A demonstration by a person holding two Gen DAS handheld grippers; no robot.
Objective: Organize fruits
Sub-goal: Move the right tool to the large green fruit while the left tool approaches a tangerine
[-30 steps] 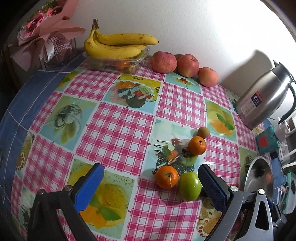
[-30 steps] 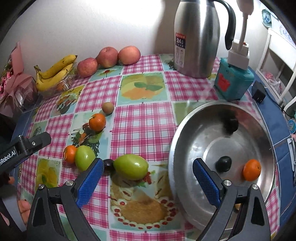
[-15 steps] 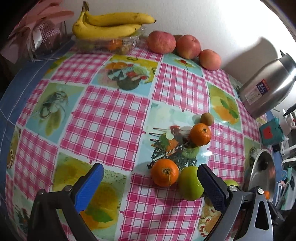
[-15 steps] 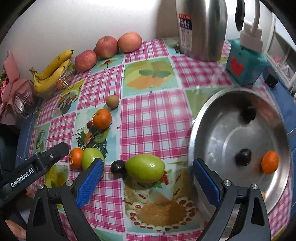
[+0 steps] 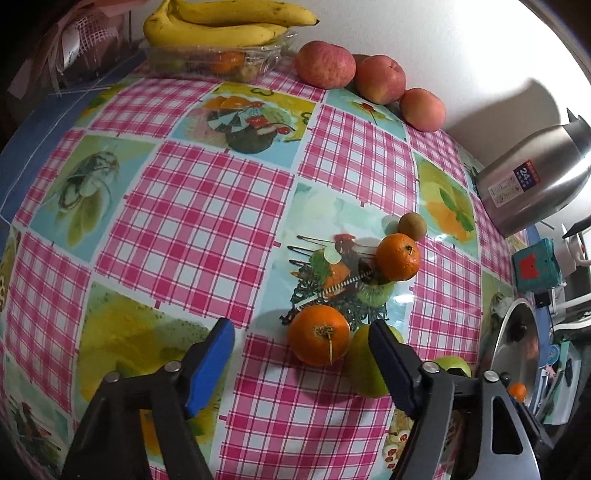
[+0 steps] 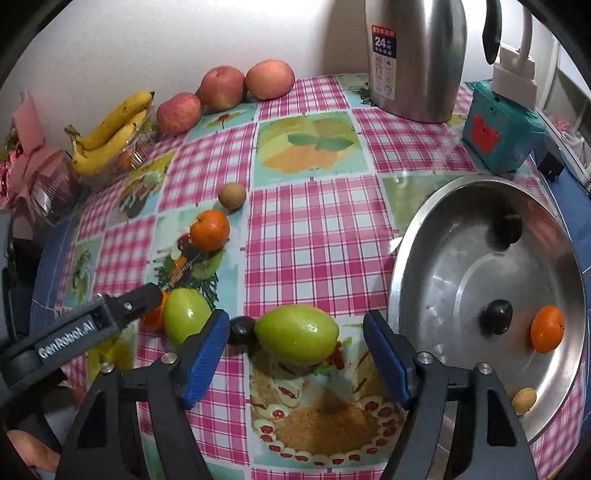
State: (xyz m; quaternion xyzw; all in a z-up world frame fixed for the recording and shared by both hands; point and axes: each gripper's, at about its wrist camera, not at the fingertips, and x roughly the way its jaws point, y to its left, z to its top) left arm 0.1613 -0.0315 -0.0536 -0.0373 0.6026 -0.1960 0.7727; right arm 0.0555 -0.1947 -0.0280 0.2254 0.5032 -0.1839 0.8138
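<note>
My left gripper is open, its jaws either side of a near orange; a green fruit sits behind its right finger. A second orange and a small brown fruit lie farther back. My right gripper is open around an oval green fruit, with a dark plum touching its left side. A round green fruit lies left of it. The steel pan at right holds an orange, dark plums and a small yellow fruit.
Bananas on a clear tray and three apples stand at the back wall. A steel thermos and a teal box stand back right. Pink wrapped flowers sit at the far left. The left gripper's arm shows in the right wrist view.
Both grippers have moved forward and down. The left jaws now flank the near orange; the right jaws now flank the oval green fruit. Both stay open.
</note>
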